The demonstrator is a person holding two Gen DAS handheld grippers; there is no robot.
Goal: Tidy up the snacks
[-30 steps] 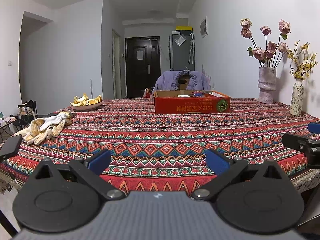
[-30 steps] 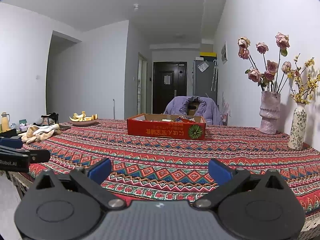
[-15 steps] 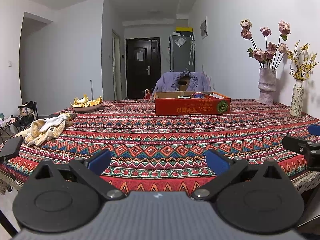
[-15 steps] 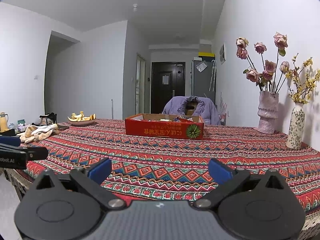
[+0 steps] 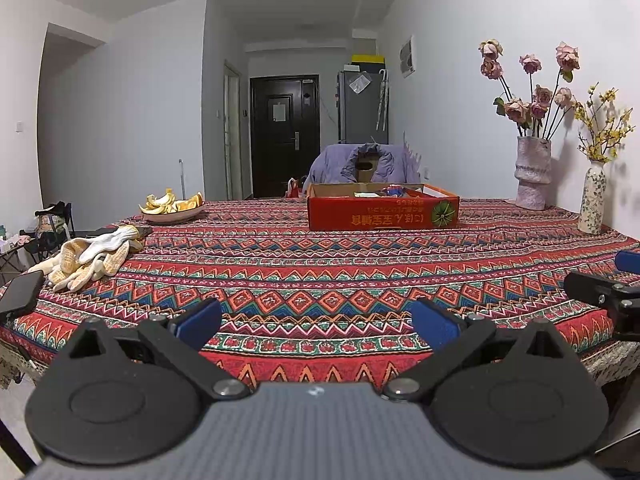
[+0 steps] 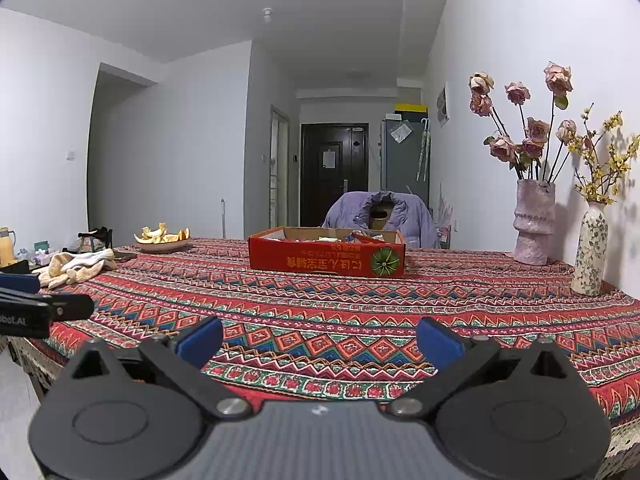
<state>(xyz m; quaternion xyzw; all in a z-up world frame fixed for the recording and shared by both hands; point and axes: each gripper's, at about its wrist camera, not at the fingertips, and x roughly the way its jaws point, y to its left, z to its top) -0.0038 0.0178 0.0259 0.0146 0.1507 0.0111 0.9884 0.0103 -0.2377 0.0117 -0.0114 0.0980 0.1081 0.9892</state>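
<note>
A low red cardboard box [image 5: 382, 212] with snack packets showing above its rim stands far across the patterned table; it also shows in the right wrist view [image 6: 326, 258]. My left gripper [image 5: 316, 322] is open and empty over the near table edge. My right gripper [image 6: 320, 340] is open and empty, also at the near edge. Each gripper's tip shows at the side of the other's view: the right one [image 5: 600, 292] and the left one [image 6: 44, 308].
Pale gloves [image 5: 92, 256] and a dark phone [image 5: 20, 292] lie at the left. A bowl of fruit peels [image 5: 172, 208] stands far left. Two vases of flowers [image 5: 532, 172] [image 5: 592, 204] stand by the right wall. A chair with a purple jacket [image 6: 380, 216] is behind the box.
Both views have shifted slightly; the box and table sit a little lower in the right wrist view. Both grippers stay open and empty.
</note>
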